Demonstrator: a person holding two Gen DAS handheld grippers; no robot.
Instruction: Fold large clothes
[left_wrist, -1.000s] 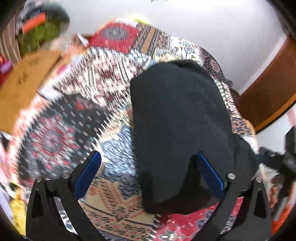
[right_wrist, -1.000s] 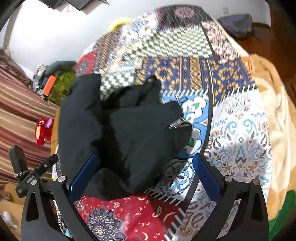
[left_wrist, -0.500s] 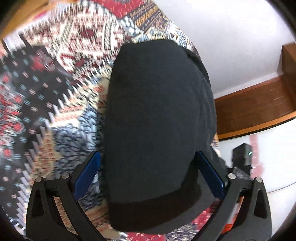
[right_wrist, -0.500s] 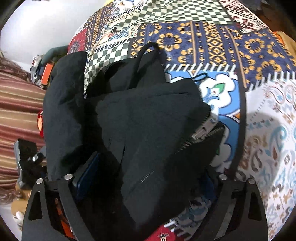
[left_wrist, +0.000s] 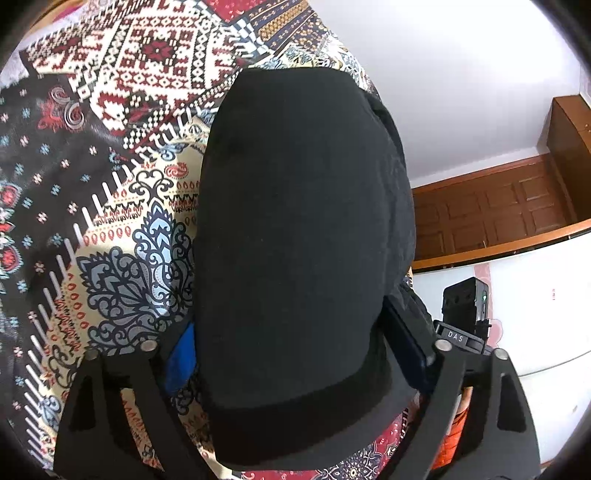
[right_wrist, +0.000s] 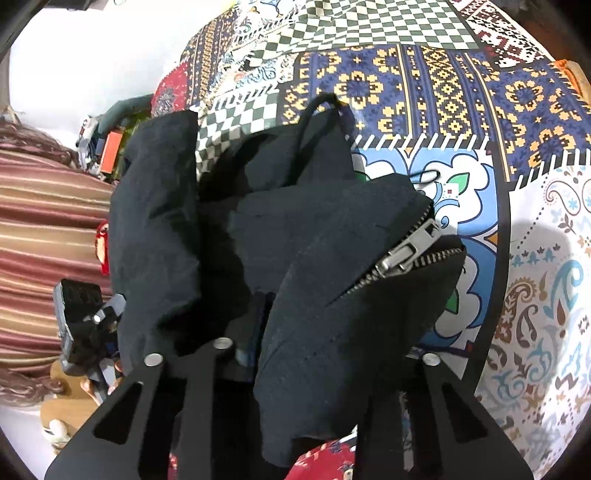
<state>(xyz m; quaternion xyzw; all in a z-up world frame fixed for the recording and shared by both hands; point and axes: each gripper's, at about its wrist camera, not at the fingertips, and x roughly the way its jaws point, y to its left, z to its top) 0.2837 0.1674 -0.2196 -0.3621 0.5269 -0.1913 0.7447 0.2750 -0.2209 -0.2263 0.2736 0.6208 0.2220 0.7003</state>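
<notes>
While you look along your left claw (left_wrist: 295, 354), the black jacket (left_wrist: 303, 229) fills the space between its two blue pads (left_wrist: 179, 354), which press in on the fabric from either side: the claw is pinching the jacket near its banded hem. Ahead of the claw the garment stretches away as one smooth dark panel over the patchwork bedspread (left_wrist: 110, 229). Off to the claw's right you can see a brown wooden door (left_wrist: 491, 218) against the white wall, and your other tool's black body just beside the right finger.

Along your right claw (right_wrist: 325, 354), the jacket (right_wrist: 332, 295) is bunched and crumpled, piled over and between the fingers, its metal zipper (right_wrist: 402, 256) lying ahead and to the right. Both fingers sit close in against the cloth, pinching a thick fold. A black drawstring (right_wrist: 314, 114) loops farther ahead. Beyond it spreads the bedspread (right_wrist: 424, 96), and left of the claw lies a striped blanket (right_wrist: 40, 221).
</notes>
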